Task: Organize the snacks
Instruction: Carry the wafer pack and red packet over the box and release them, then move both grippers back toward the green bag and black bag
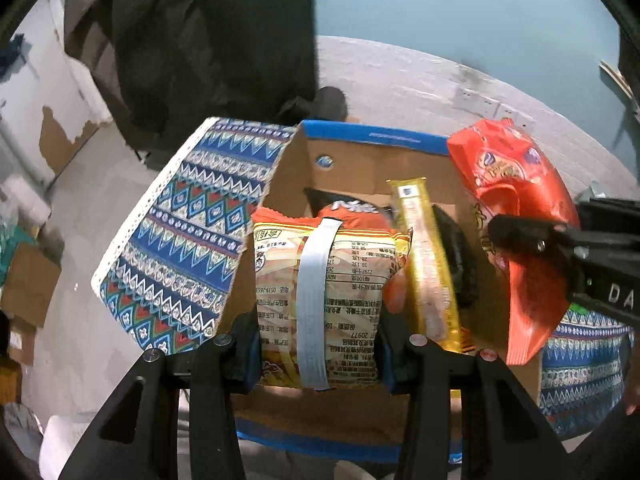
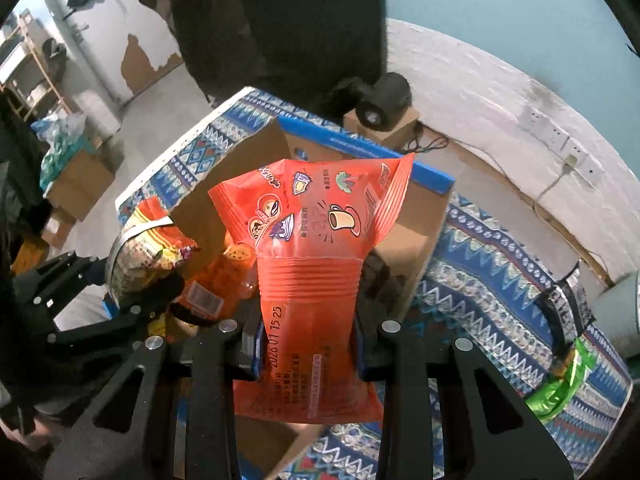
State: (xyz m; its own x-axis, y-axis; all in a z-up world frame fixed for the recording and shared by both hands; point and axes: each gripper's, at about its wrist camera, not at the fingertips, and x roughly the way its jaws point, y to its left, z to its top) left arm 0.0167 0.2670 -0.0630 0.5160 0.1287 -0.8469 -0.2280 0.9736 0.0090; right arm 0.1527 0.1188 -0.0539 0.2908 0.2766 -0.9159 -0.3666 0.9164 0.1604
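Note:
My left gripper [image 1: 318, 346] is shut on a yellow-and-orange snack pack [image 1: 320, 280] with a white band, and holds it over the open cardboard box [image 1: 360, 148]. Inside the box lie a long gold stick pack [image 1: 428, 264], an orange bag and a dark bag. My right gripper [image 2: 308, 344] is shut on a red snack bag [image 2: 316, 248], also above the box [image 2: 424, 236]. In the left wrist view that red bag [image 1: 516, 184] hangs at the right, pinched by the right gripper's fingers [image 1: 520, 232]. The left gripper's pack [image 2: 140, 248] shows at the left of the right wrist view.
The box stands on a table under a blue patterned cloth [image 1: 188, 220]. A green packet [image 2: 560, 384] lies on the cloth [image 2: 492, 280] at the right. A dark chair back [image 2: 280, 20] and a small black device [image 2: 384, 100] on a box stand behind. More cardboard boxes sit on the floor at left.

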